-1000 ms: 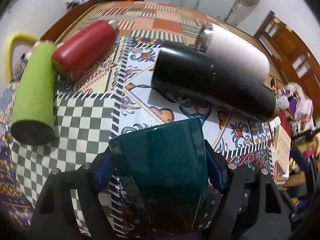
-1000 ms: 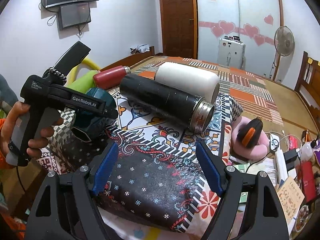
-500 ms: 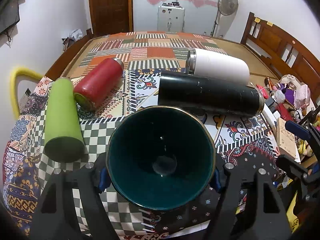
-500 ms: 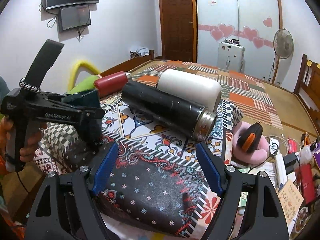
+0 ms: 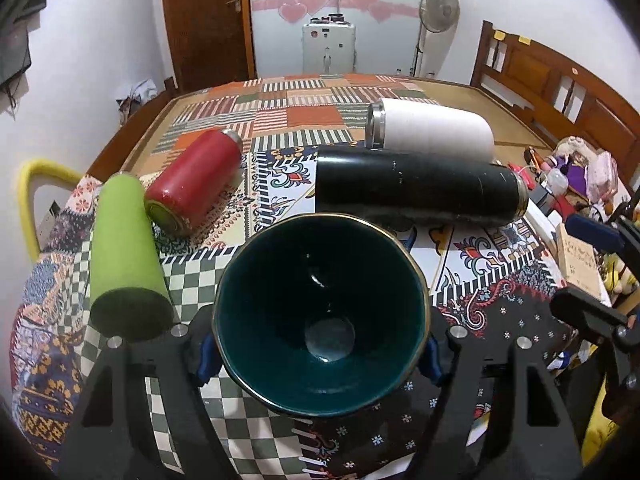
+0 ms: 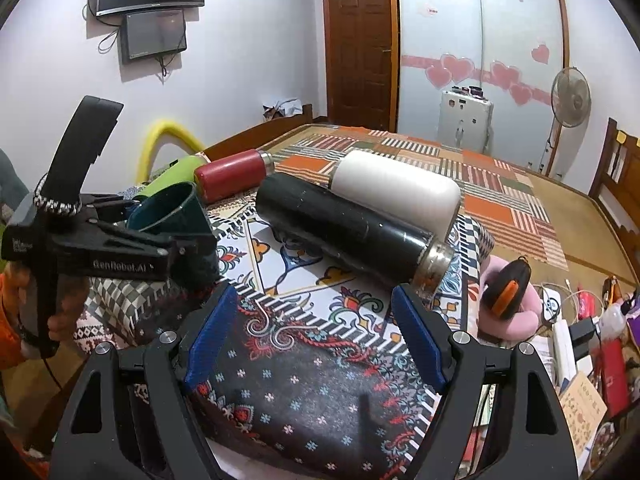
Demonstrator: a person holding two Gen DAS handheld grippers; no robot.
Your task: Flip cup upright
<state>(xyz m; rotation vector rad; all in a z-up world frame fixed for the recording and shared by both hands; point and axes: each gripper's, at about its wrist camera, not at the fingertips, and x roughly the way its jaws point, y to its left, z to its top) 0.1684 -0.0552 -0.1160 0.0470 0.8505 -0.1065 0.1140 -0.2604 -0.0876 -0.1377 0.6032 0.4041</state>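
Note:
A dark teal cup [image 5: 320, 312] with a gold rim sits between the blue pads of my left gripper [image 5: 318, 354], which is shut on it. The cup's open mouth faces up and toward the camera; I see its inside bottom. In the right wrist view the cup [image 6: 172, 210] is held by the left gripper [image 6: 120, 256] just above the patterned cloth, mouth tilted up. My right gripper [image 6: 316, 336] is open and empty over the front of the cloth, to the right of the cup.
Several flasks lie on their sides on the cloth: green [image 5: 124, 248], red [image 5: 196, 180], black [image 5: 416, 188] and white [image 5: 432, 132]. The table edge [image 6: 468, 264] drops off at the right, with a pink cushion [image 6: 504, 312] and clutter below.
My left gripper has turned the cup from mouth-down to mouth-up. The view has tilted up toward the room. The right gripper has stayed nearly still.

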